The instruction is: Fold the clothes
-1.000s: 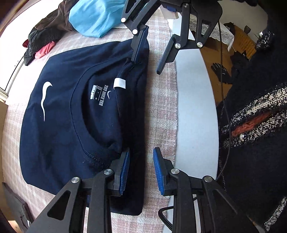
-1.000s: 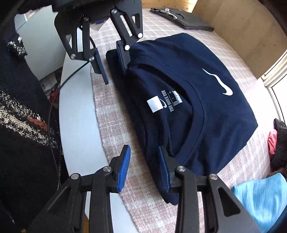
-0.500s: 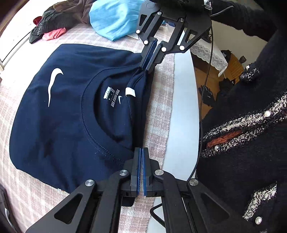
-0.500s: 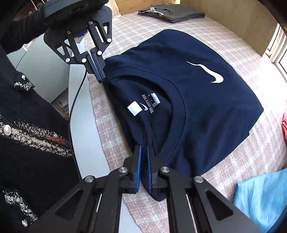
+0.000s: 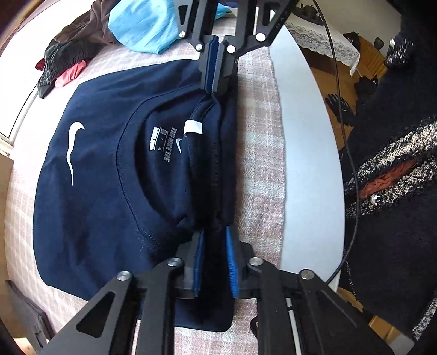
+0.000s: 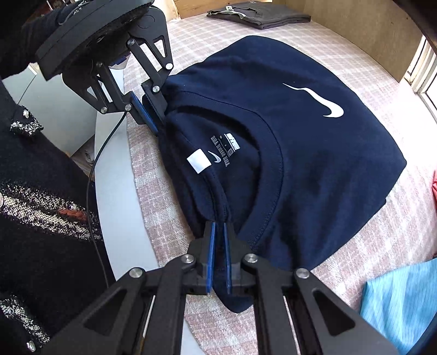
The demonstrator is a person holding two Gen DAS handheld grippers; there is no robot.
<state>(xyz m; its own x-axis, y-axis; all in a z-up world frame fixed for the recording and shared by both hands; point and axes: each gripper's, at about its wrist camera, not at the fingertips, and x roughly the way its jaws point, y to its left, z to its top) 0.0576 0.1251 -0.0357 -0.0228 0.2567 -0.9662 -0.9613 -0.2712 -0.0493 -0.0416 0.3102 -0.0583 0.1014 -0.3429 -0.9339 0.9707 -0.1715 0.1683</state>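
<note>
A navy T-shirt (image 5: pixel 109 177) with a white swoosh lies front up on a pink checked cloth (image 5: pixel 259 163); its collar faces the table's near edge. My left gripper (image 5: pixel 214 262) is shut on the shirt's near edge at one shoulder, its blue pads slightly apart with bunched fabric between them. My right gripper (image 6: pixel 218 245) is shut on the same edge at the other shoulder. Each gripper shows in the other's view: the right gripper (image 5: pixel 215 68) and the left gripper (image 6: pixel 151 112). The T-shirt (image 6: pixel 300 136) edge between them is pulled up into a ridge.
A light blue garment (image 5: pixel 142 27) and a dark pile with a red piece (image 5: pixel 68 54) lie past the shirt. A folded grey garment (image 6: pixel 259 16) sits at the far end. The white table rim (image 5: pixel 306 163) and a person's black cardigan (image 5: pixel 396 218) are close by.
Both grippers were open a second ago and closed on the shirt's near edge. Since half a second ago the edge has lifted and the left pads stand wider with fabric between.
</note>
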